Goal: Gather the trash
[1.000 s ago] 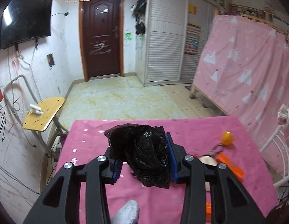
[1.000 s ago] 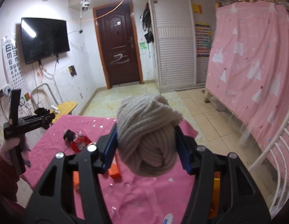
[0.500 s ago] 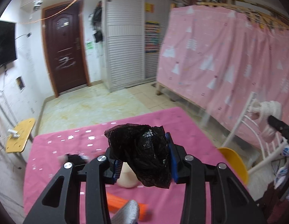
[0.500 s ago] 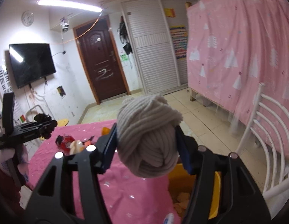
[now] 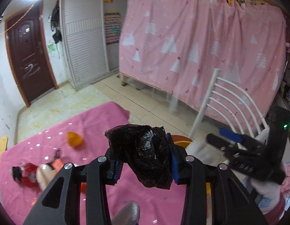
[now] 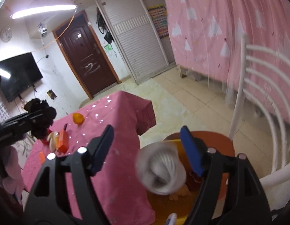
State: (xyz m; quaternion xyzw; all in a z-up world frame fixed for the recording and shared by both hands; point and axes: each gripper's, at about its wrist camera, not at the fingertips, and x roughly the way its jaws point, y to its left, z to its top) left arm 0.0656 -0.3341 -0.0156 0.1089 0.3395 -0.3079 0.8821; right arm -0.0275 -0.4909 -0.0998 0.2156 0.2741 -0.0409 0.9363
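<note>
**A:** Starting at the left: my left gripper [image 5: 144,161] is clamped on the crumpled black plastic bag [image 5: 143,153], jaws narrow, pads pressed into it. It hangs over the edge of the pink table [image 5: 100,123], not yet over the yellow bin [image 6: 184,204]. The orange piece [image 5: 74,139] and the red toy [image 5: 29,174] lie on the cloth, uncollected.

**B:** And the right side?

**A:** My right gripper [image 6: 146,148] has just been opening; its jaws stand wide and no pad touches anything. The grey yarn ball [image 6: 160,168] is loose between them, blurred, apparently dropping toward the bin on the chair seat [image 6: 216,140].

**B:** What worries you?

**A:** Two things. The ball is round and springy; if it catches the bin's rim it could bounce off the seat onto the floor. I can't tell whether it is centred over the opening. Then the bag: it's light and clingy, so when I release it may stick to a pad or drift short, landing between table and chair.

**B:** The grippers?

**A:** Near each other. Bringing the left across could knock the right.
</note>
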